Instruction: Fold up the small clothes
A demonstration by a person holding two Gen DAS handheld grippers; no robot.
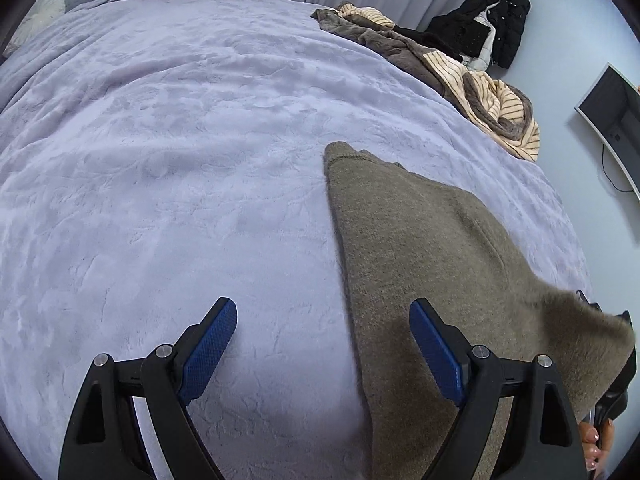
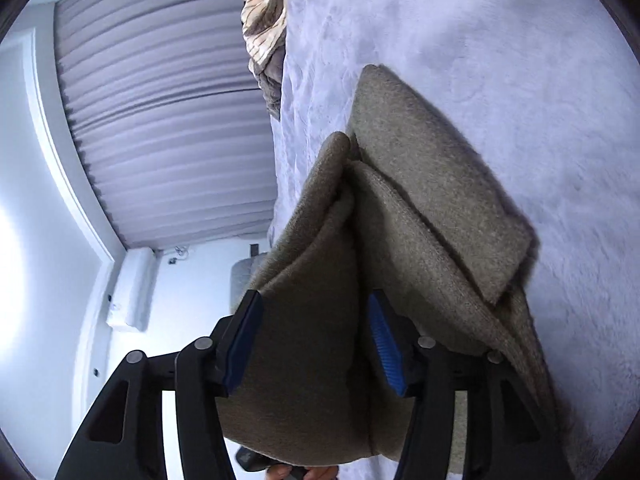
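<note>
The right hand-held gripper (image 2: 316,340) is spread, a fold of the olive-brown garment (image 2: 420,208) lying loose between its pads. The left hand-held gripper (image 1: 324,344) hangs released over the bed (image 1: 160,160), garment just to its right. Mid-fold, I judge; next, regrip an edge.

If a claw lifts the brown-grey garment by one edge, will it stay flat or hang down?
The brown-grey garment would probably hang limp: it already drapes in soft folds. Its fuzzy, thick-looking knit suggests the pads should not slip easily.
</note>
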